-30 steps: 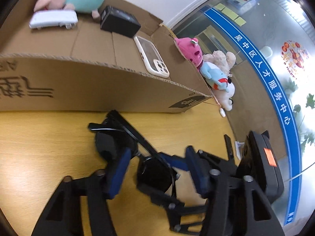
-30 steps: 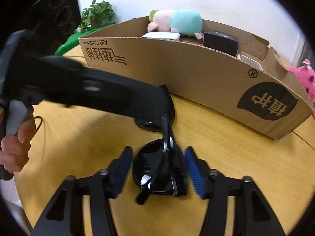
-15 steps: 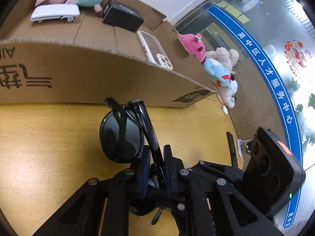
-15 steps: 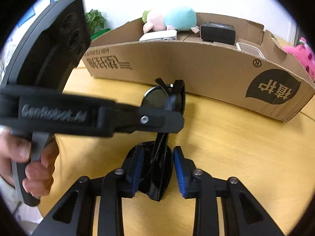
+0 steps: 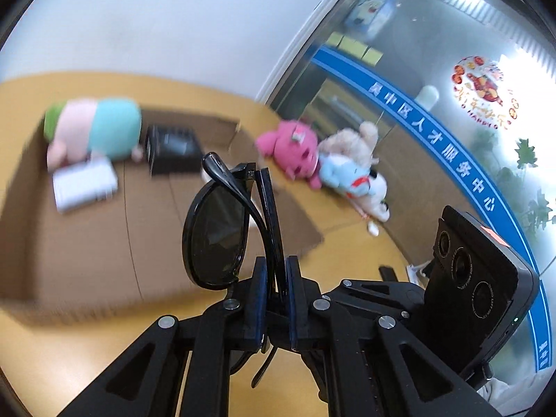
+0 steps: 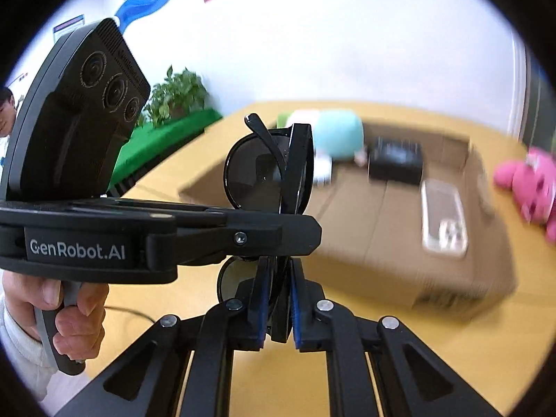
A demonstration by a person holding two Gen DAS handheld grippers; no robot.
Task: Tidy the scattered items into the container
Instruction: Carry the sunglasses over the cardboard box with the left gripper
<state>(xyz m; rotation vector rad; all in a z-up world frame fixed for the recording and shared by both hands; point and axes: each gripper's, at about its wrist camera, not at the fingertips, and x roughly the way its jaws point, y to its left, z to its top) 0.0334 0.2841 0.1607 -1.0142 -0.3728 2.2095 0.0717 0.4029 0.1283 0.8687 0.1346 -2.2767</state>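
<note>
Black folded sunglasses [image 5: 222, 232] are held up in the air, clamped by both grippers. My left gripper [image 5: 276, 295] is shut on the frame. My right gripper [image 6: 278, 299] is shut on the same sunglasses [image 6: 267, 177] from below. The left gripper's body [image 6: 156, 236] crosses the right wrist view. The open cardboard box [image 5: 87, 243] lies below and beyond the glasses; it also shows in the right wrist view [image 6: 399, 260]. In it are a pink-and-teal plush [image 5: 93, 128], a white flat device [image 5: 83, 184], a black box [image 5: 172, 147] and a phone [image 6: 443, 219].
Plush toys lie on the wooden table [image 5: 41, 358] right of the box: pink [image 5: 292, 146], beige [image 5: 351, 139], and blue-and-white [image 5: 351, 177]. A glass wall stands at the right. A potted plant [image 6: 177, 93] and a green mat stand at the far left.
Both grippers closed on the sunglasses on the table, then lifted them together. The glasses now hang above the table in front of the box opening.
</note>
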